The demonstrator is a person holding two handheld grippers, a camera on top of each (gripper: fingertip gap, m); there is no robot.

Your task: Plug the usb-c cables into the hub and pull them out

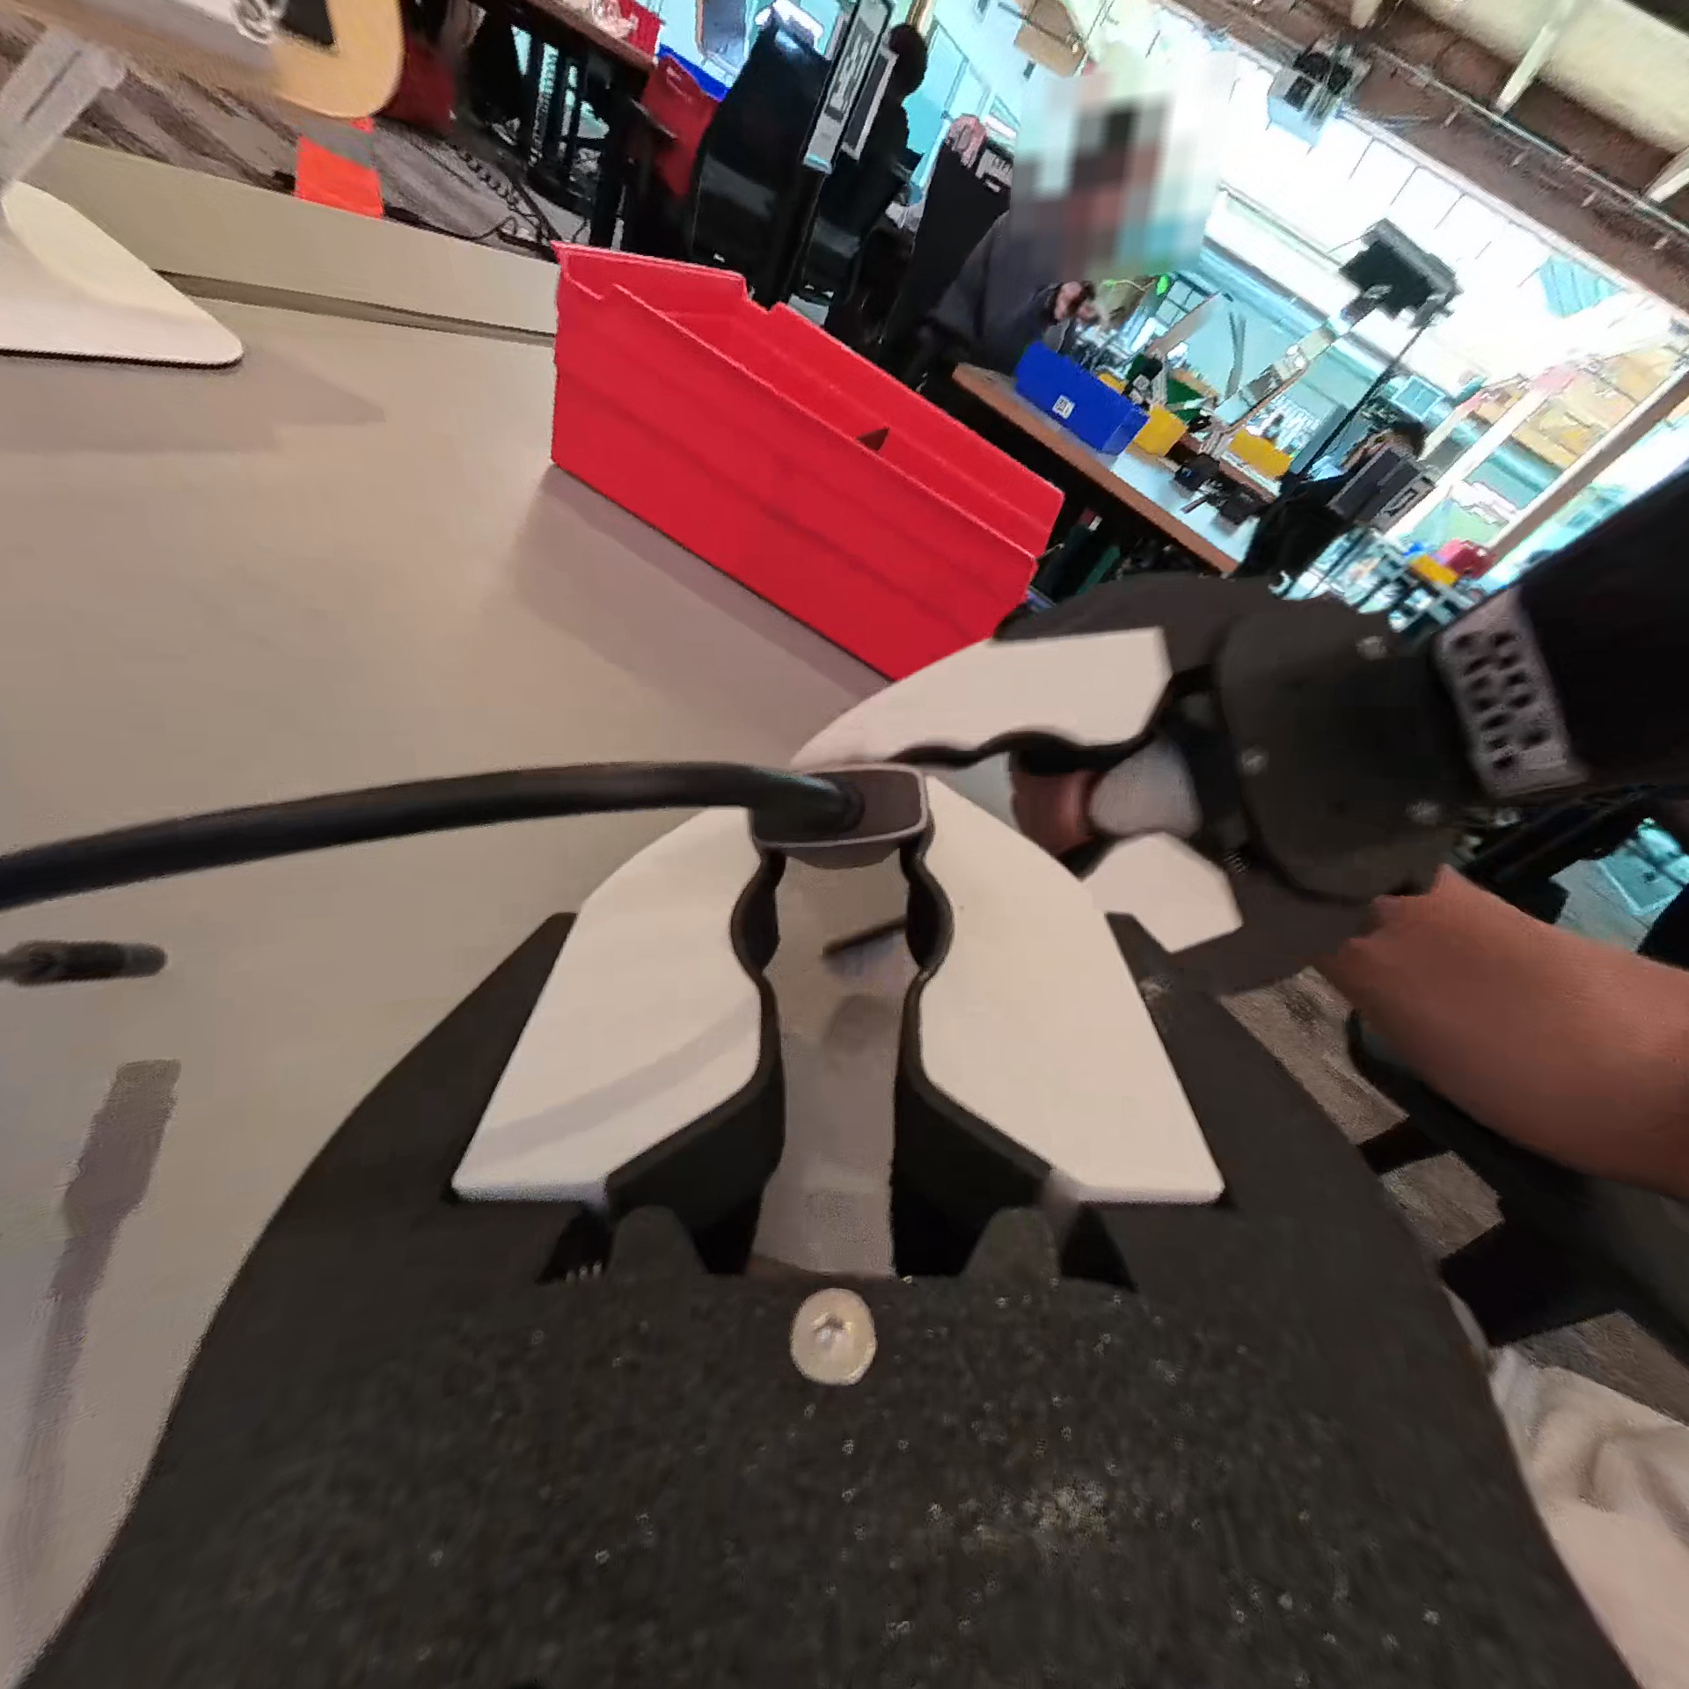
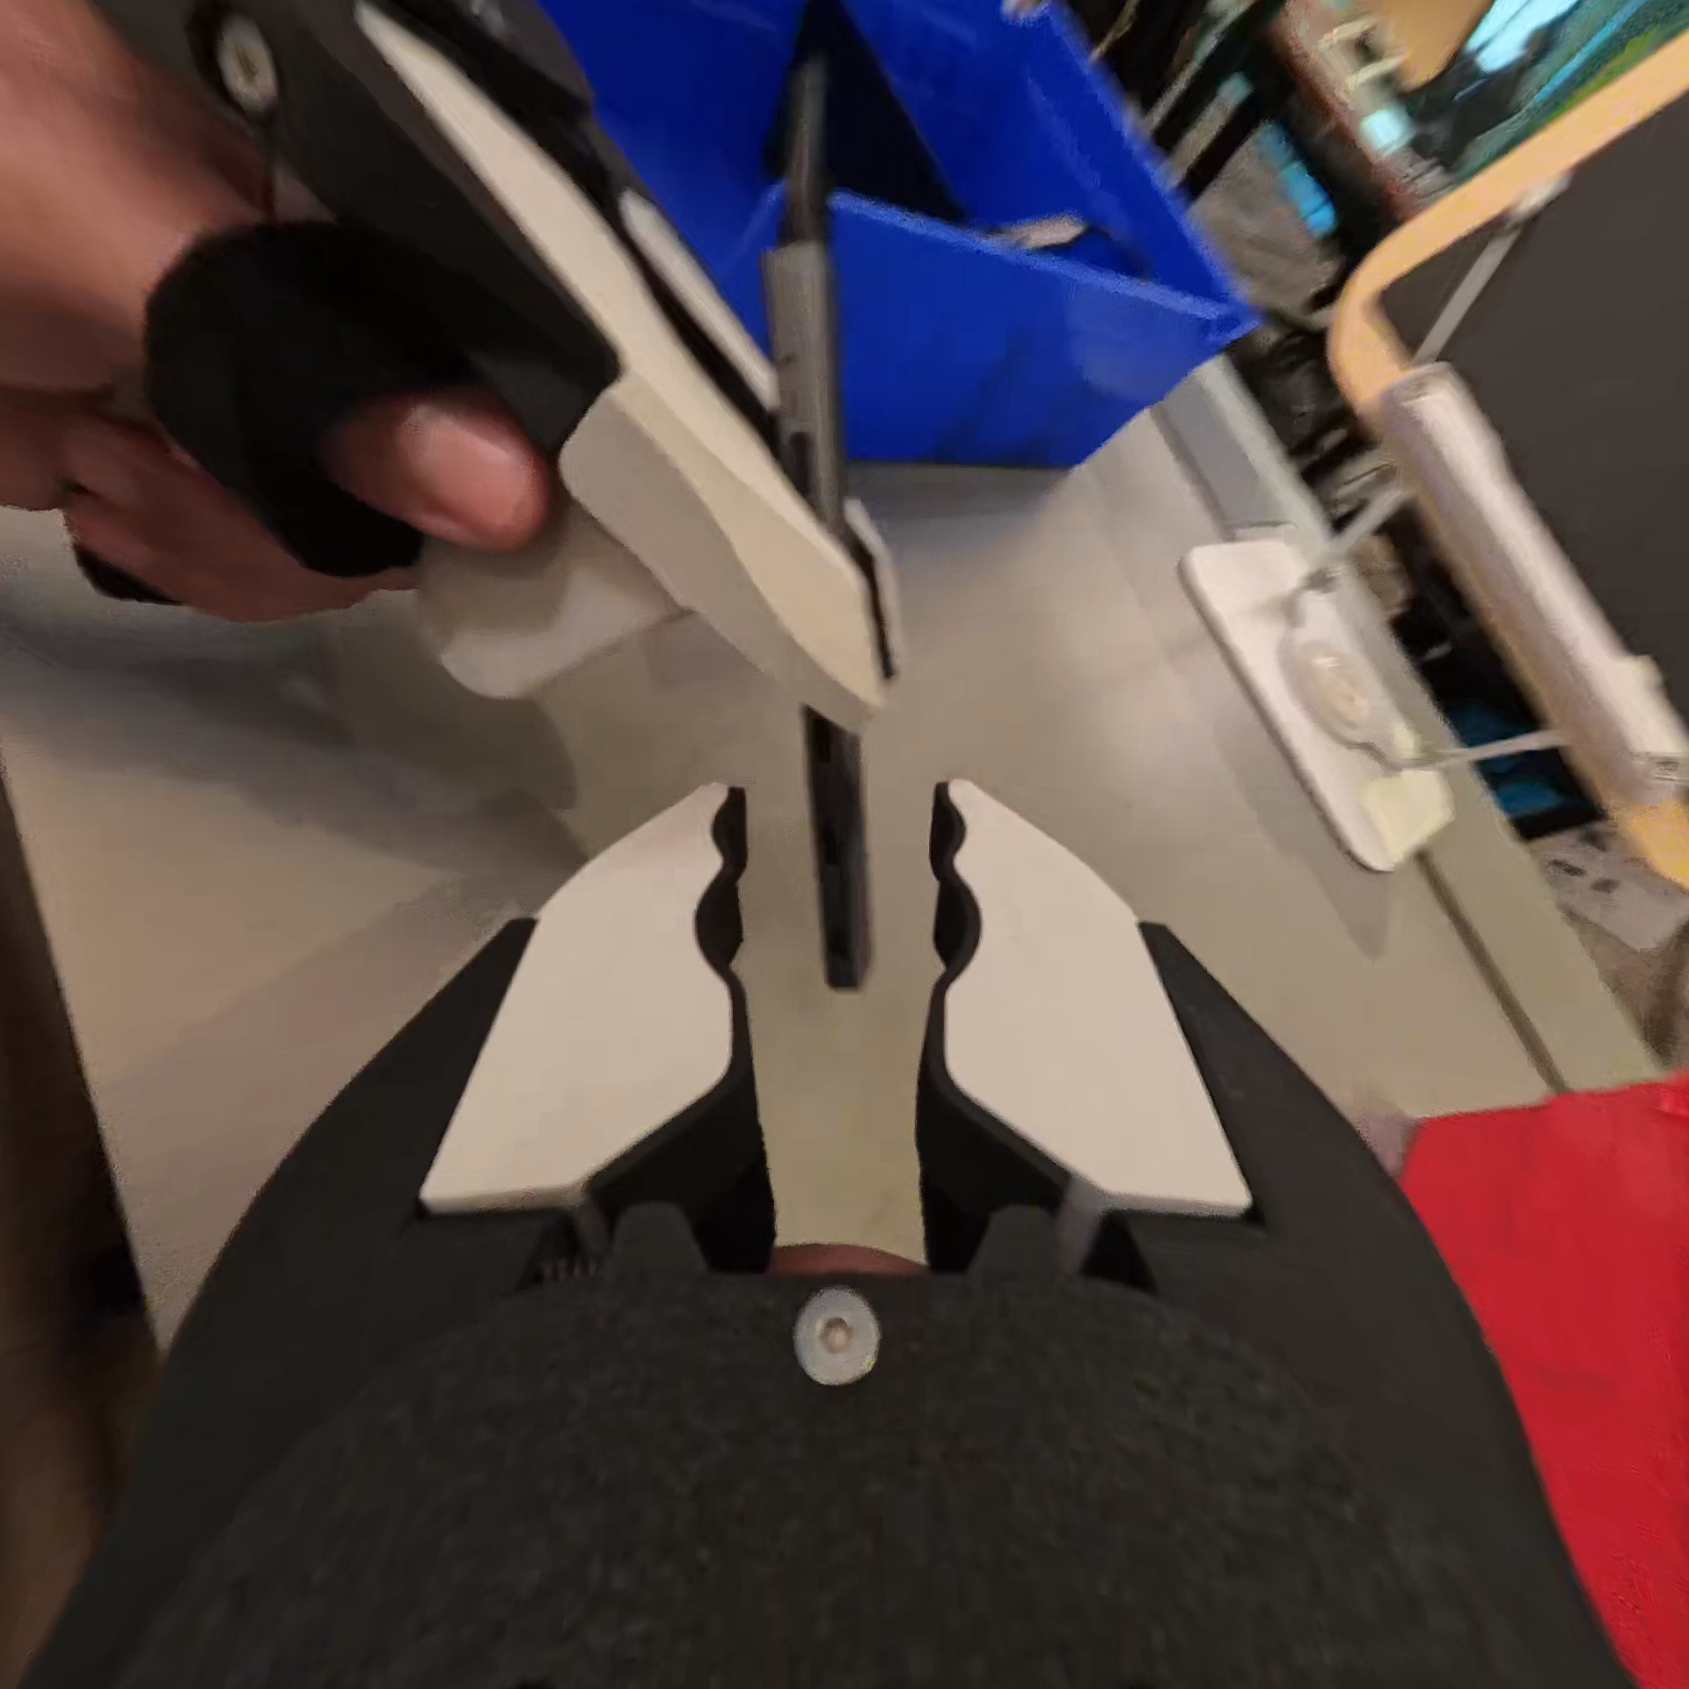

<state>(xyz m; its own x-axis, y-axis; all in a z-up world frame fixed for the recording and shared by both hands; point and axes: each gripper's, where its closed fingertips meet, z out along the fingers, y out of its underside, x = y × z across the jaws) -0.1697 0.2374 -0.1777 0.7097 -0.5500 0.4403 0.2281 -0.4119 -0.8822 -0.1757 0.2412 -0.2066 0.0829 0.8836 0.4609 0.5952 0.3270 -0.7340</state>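
My left gripper is shut on the end of a slim dark grey hub. The hub's black cable runs off to the left above the grey table. In the right wrist view the left gripper holds the hub edge-on from the upper left. My right gripper is open, with one jaw on each side of the hub's free end and not touching it. Its white fingers reach in from the right in the left wrist view. A black cable plug lies on the table at the left.
A red bin stands on the table beyond the hub and also shows in the right wrist view. A blue bin stands behind the hub. A white stand base sits near the table edge. A person works at a far table. My left and right fingertips are right by each other.
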